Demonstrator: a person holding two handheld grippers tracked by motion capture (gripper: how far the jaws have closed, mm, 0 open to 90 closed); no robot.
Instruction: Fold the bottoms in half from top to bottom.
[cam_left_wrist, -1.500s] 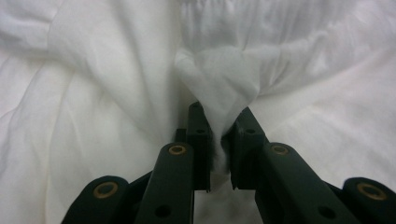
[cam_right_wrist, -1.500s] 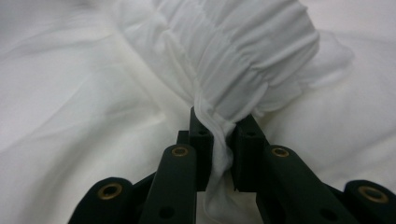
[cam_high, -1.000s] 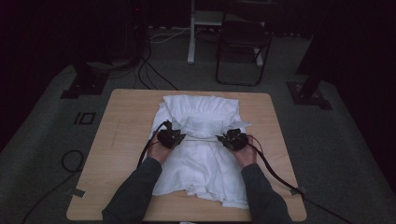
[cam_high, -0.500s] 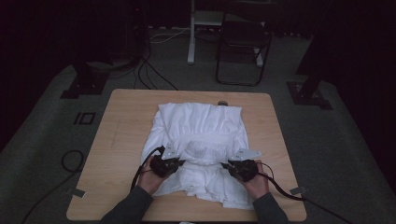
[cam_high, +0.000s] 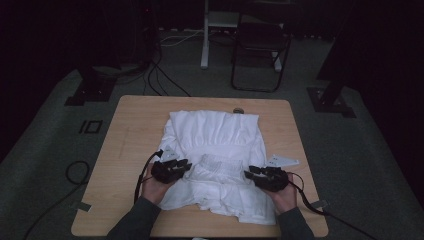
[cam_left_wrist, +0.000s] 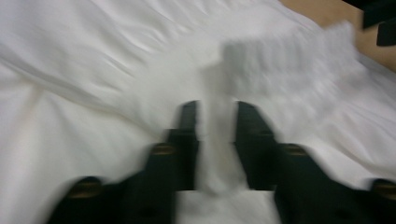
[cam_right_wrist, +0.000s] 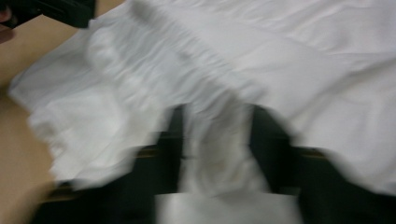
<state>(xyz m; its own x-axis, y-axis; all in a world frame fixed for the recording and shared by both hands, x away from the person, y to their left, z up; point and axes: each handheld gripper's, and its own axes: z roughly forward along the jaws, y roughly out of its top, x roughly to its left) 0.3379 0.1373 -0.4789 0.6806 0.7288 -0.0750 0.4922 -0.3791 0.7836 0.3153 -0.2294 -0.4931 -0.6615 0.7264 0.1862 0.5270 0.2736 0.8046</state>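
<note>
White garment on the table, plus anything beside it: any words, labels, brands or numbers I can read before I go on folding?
None readable.
White garment: no print or label text shows; both gripper views are motion-blurred.
White tag on the table by the right hand-held gripper: any print is too small to read.
Small round object at the far edge: too small to tell.

White garment, soft and creased, lies spread on the table's middle, folded over itself. Far part lies fairly flat with a gathered band across it; near edge is bunched and rumpled toward the table's front. A ribbed, elasticated strip, possibly a waistband, crosses the middle; blur hinders confirmation.
</note>
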